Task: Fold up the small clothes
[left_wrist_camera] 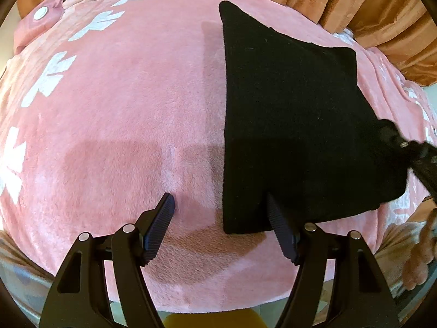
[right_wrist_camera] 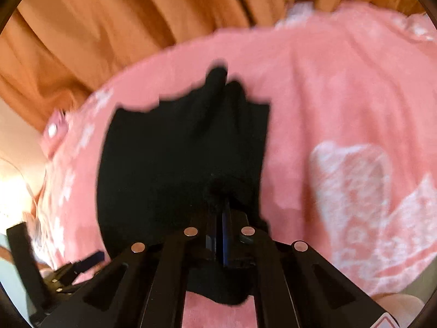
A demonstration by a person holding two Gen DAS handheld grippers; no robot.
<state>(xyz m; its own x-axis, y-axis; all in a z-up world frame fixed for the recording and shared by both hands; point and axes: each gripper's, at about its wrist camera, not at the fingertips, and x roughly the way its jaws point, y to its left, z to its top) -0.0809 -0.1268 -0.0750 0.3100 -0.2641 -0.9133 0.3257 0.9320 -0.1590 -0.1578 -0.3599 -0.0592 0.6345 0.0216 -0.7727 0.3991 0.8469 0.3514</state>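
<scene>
A black cloth (left_wrist_camera: pixel 295 125) lies on the pink blanket (left_wrist_camera: pixel 123 125). The left gripper (left_wrist_camera: pixel 220 205) hovers, jaws apart, one finger (left_wrist_camera: pixel 281 229) over its near edge.

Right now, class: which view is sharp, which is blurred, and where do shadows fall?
Left wrist view: sharp but fisheye-bowed, the left tongs casting soft shadows on the pink blanket. Right wrist view: motion-smeared, the black cloth blurred at its edges.

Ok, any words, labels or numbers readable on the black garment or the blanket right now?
None readable.
Black knit garment: no visible label or print.
Pink fleece blanket: white decorative patterns only, no letters.
Right wrist view is motion-blurred.
</scene>
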